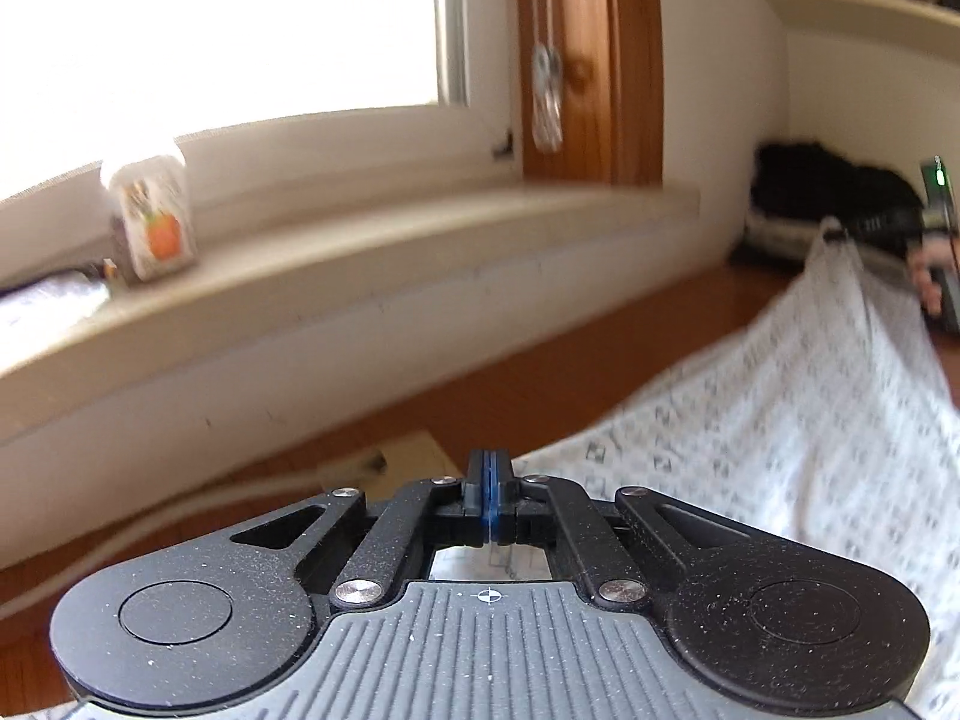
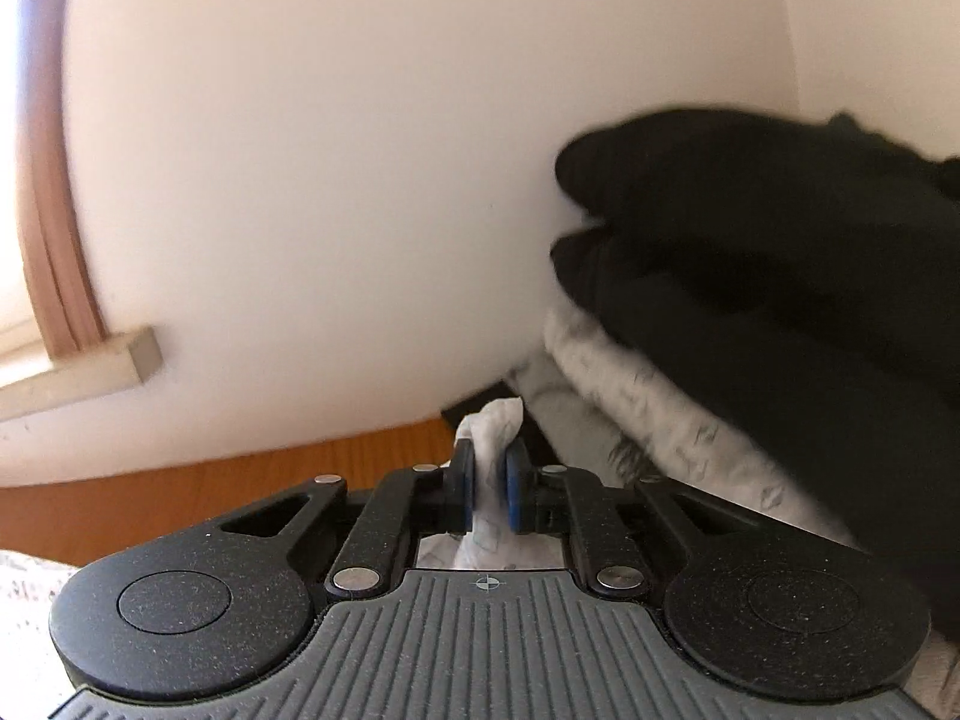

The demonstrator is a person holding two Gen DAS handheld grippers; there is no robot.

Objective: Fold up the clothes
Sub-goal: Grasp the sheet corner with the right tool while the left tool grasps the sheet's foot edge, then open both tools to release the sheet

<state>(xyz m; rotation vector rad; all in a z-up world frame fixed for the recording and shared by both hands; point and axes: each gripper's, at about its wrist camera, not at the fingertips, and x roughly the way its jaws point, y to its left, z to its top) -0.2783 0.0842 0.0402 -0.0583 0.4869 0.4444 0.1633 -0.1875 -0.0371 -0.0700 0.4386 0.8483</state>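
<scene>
Both grippers pinched the patterned white garment (image 1: 780, 420): left gripper (image 1: 490, 492) clamped an edge, right gripper (image 2: 487, 489) a bunched corner, probably spreading it for folding.

Each camera sits just behind its own gripper and looks forward along the fingers, low over a wooden table (image 1: 540, 372). The left wrist view faces a window sill (image 1: 360, 240) and wall, with the right gripper (image 1: 840, 232) small at its far right edge. The right wrist view faces a bare wall at close range, a black garment (image 2: 780, 276) filling its right side. Both views share the patterned white cloth (image 1: 780, 420) (image 2: 489, 420) (and the same wall, sill end and black garment).
</scene>
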